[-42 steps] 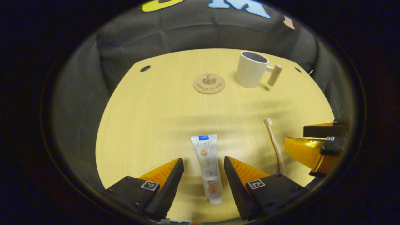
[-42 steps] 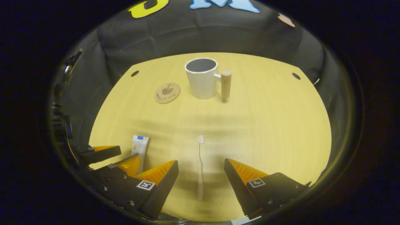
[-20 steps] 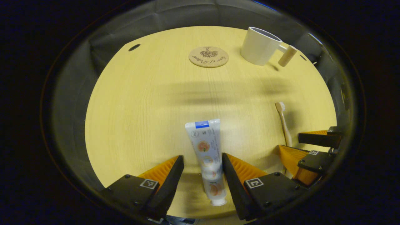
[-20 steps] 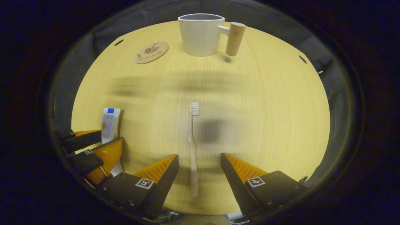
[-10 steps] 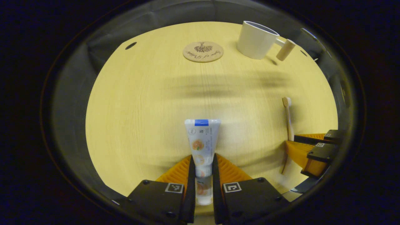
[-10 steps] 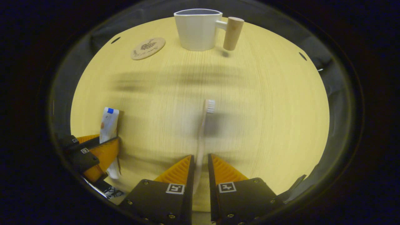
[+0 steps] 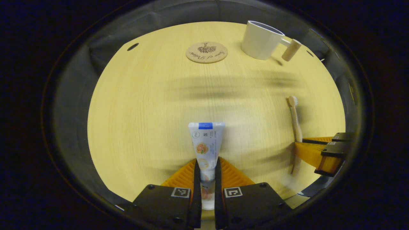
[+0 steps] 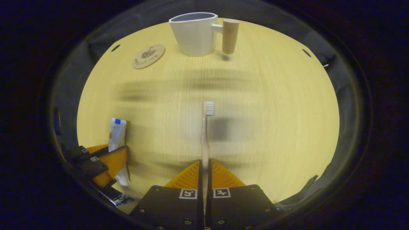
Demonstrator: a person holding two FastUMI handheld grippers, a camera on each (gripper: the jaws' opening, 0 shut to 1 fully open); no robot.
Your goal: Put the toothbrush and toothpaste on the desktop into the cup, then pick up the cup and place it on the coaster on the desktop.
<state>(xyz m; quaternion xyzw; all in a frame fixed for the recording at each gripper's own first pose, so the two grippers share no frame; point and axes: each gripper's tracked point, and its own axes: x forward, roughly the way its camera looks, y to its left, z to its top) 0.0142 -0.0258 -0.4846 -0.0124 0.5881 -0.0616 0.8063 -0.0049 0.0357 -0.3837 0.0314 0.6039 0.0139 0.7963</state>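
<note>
toothpaste [image 7: 205, 143] sits clamped between the jaws of the left gripper [image 7: 207, 172], both fingers pressing on the lower part of the tube near its cap, the flat crimped end pointing away over the counter [image 7: 143, 105]. in the right gripper view the same tube [image 8: 116, 135] shows at the far left edge, with the left gripper [image 8: 105, 159] closed around it.

the right gripper [image 8: 204, 172] has its jaws drawn narrow onto the handle of the toothbrush [image 8: 206, 127], both fingers against it, the bristle head pointing forward toward the far side of the counter. in the left gripper view the toothbrush [image 7: 295, 123] runs out from the right gripper [image 7: 316, 148] at the right edge.

the cup [image 8: 193, 33] stands upright at the far edge of the counter, its wooden handle to the right. the coaster [image 8: 149, 56] lies flat just to the left of the cup, apart from it. in the left gripper view the coaster [image 7: 206, 52] lies left of the cup [image 7: 262, 40].
</note>
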